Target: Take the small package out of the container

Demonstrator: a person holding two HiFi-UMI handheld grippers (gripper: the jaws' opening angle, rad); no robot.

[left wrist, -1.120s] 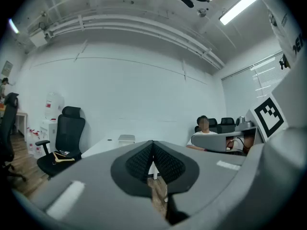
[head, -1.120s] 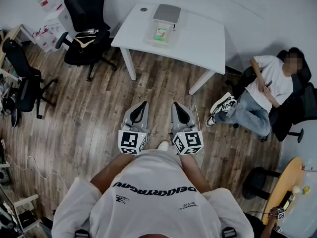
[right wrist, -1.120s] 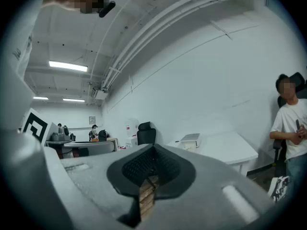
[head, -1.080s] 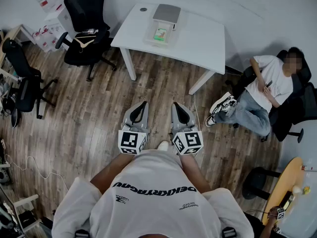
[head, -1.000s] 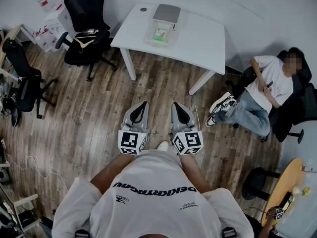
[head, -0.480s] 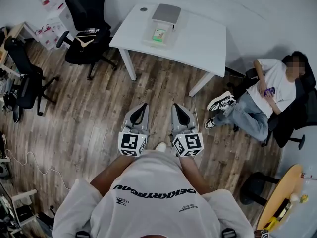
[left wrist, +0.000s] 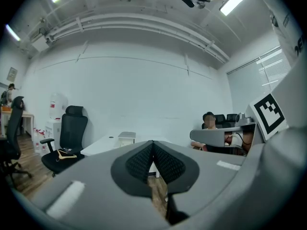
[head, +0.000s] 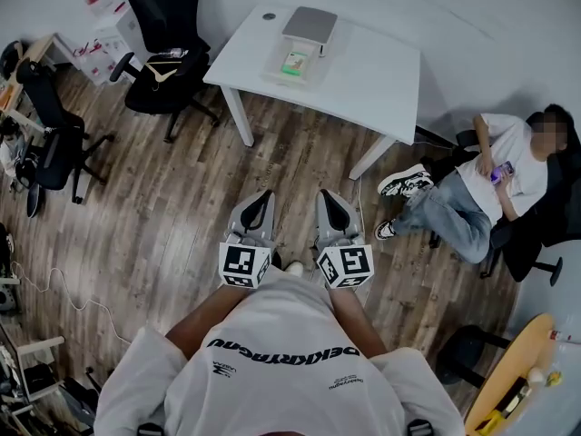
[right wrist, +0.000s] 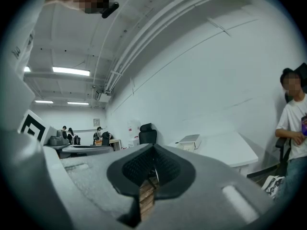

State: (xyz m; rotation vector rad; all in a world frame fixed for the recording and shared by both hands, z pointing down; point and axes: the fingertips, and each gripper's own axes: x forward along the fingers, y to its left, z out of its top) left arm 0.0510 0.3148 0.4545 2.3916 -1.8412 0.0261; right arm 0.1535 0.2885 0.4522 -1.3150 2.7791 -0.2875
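Observation:
A clear plastic container (head: 296, 63) stands on the white table (head: 363, 71) at the far side of the room, with a small green-and-white package (head: 293, 63) inside it. The container's grey lid (head: 309, 25) stands open behind it. Both grippers are held side by side close to my body, far from the table. My left gripper (head: 259, 200) is shut with nothing in it, its black pads (left wrist: 153, 161) pressed together. My right gripper (head: 329, 198) is shut and empty too. From the left gripper view the table (left wrist: 108, 143) and container (left wrist: 126, 139) are seen far off.
Black office chairs (head: 168, 48) stand left of the table, with another chair (head: 50, 139) further left. A person (head: 472, 184) sits in a chair at the right, legs stretched over the wooden floor (head: 172, 216). White boxes (head: 109, 34) sit at the back left.
The view has shifted slightly: the table and seated person sit a little further right and lower than a second ago. Both grippers stay shut in the same place.

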